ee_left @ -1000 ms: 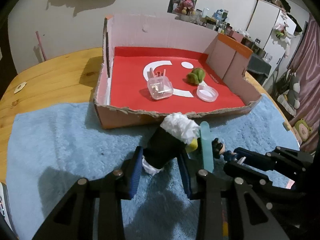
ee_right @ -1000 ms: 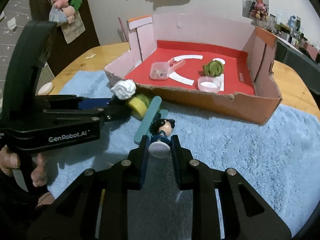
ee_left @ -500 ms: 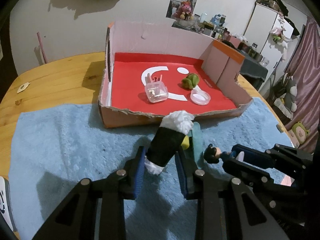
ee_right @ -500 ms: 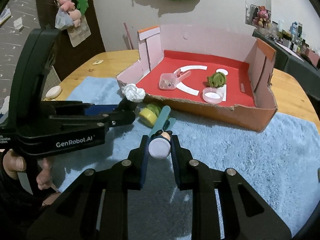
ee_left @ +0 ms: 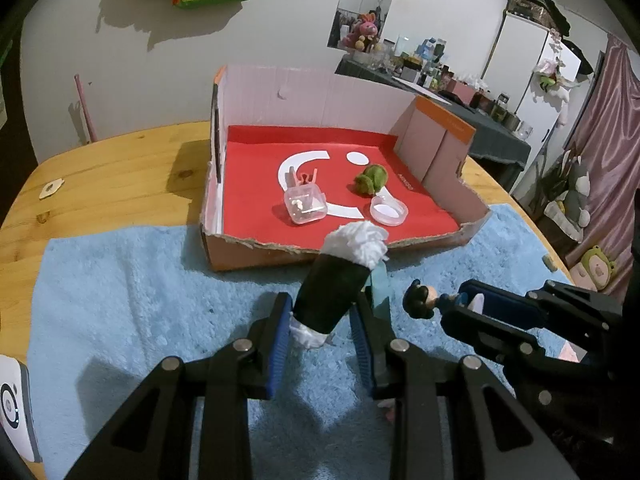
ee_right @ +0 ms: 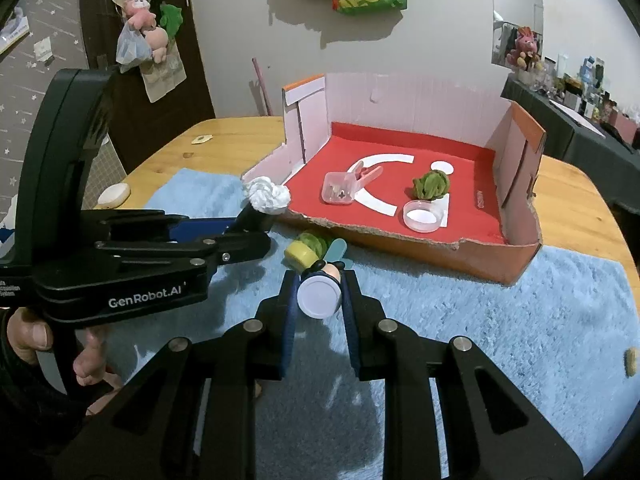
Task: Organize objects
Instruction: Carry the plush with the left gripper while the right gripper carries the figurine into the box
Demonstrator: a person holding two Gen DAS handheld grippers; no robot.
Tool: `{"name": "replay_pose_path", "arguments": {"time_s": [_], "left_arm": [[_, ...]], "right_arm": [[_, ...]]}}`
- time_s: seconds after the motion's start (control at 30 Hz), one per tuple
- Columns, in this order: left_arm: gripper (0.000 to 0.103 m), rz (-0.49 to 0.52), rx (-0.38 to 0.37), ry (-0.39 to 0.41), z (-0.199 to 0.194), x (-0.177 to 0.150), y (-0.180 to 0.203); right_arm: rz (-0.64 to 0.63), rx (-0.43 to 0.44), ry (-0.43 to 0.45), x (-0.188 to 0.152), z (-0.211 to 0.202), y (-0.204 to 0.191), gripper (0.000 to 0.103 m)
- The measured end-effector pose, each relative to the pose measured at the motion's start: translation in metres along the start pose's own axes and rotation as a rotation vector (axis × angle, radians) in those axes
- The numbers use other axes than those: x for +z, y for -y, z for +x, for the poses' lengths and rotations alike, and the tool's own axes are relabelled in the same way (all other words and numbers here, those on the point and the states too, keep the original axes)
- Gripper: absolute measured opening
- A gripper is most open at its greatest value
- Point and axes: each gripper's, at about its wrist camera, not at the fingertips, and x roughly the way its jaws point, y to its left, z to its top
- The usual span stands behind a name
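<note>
My left gripper (ee_left: 320,316) is shut on a black cylinder toy with a fluffy white top (ee_left: 336,292), held tilted above the blue towel (ee_left: 120,292). In the right wrist view the same toy (ee_right: 267,199) sticks out of the left gripper (ee_right: 256,227). My right gripper (ee_right: 319,282) is shut on a small black-haired figure with a round white base (ee_right: 319,295). The left wrist view shows that figure (ee_left: 420,302) at the right gripper's (ee_left: 454,309) tips. A yellow-green piece (ee_right: 306,250) and a teal stick (ee_right: 337,250) lie on the towel.
An open cardboard box (ee_right: 400,242) with a red floor stands behind the towel on the wooden table (ee_left: 100,176). It holds a clear plastic case (ee_left: 306,206), a green plush (ee_left: 372,180), a round lid (ee_left: 389,211) and a pink clip (ee_left: 304,178). A hand (ee_right: 32,336) grips the left handle.
The left jaws have closed tighter on the black cylinder. The right gripper has lifted the figure off the towel and away from the teal stick.
</note>
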Motion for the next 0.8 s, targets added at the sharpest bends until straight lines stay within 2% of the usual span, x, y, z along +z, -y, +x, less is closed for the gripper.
{"name": "replay_pose_path", "arguments": {"time_s": [0.47, 0.8], "left_arm": [[0.031, 0.01, 0.008, 0.017, -0.003, 0.021, 0.0], [0.031, 0.035, 0.009, -0.01, 0.012, 0.043, 0.003]], "right_arm": [[-0.01, -0.001, 0.052, 0.021, -0.009, 0.006, 0.02], [-0.009, -0.009, 0.073, 0.044, -0.003, 0.017, 0.02]]}}
